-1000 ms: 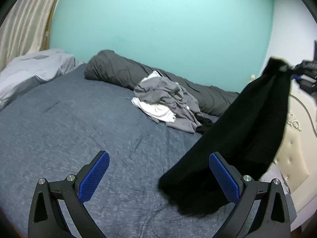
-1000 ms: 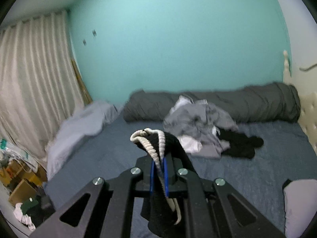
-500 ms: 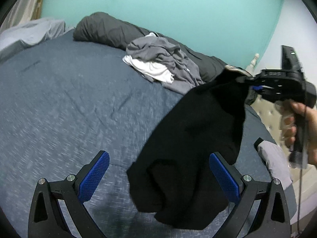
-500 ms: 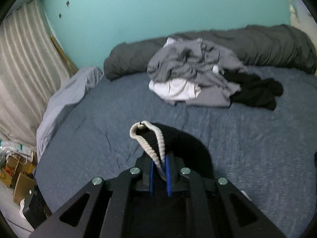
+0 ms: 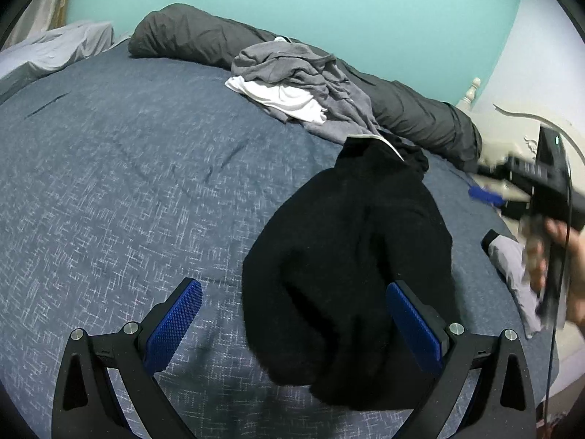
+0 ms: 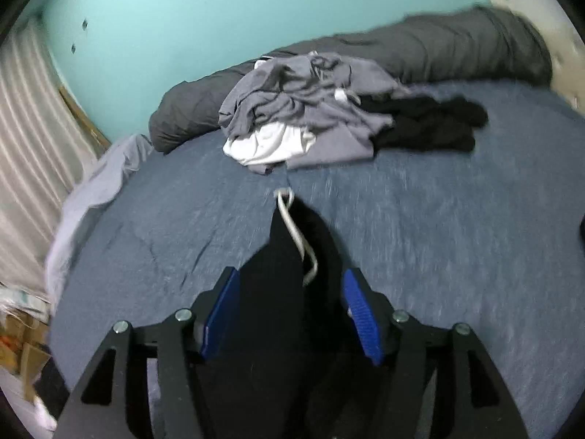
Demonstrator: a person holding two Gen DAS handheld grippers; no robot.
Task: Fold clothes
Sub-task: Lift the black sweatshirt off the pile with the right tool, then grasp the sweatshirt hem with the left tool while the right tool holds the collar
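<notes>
Looking across the bed (image 5: 109, 190) from left to right: the left gripper (image 5: 292, 325) hangs low over the blue cover with its jaws spread wide and nothing between them. Just to the right of its middle, the black garment (image 5: 351, 263) lies in a bunched heap on the cover, white trim (image 5: 393, 148) at its far end. Further right again, the right gripper (image 6: 290, 311) is opening up, and from its own camera the black cloth sits loose between the blue pads (image 6: 360, 314) rather than pinched, with a pale drawstring (image 6: 296, 237) trailing forward. Behind all that, the pile of grey and white clothes (image 5: 292, 77) waits by the rolled dark duvet (image 5: 204, 36). To do this step well, I'd say let go cleanly, back off without snagging that string, then grab two edges and pull the thing flat before any folding, since it's pretty lumpy right now.
</notes>
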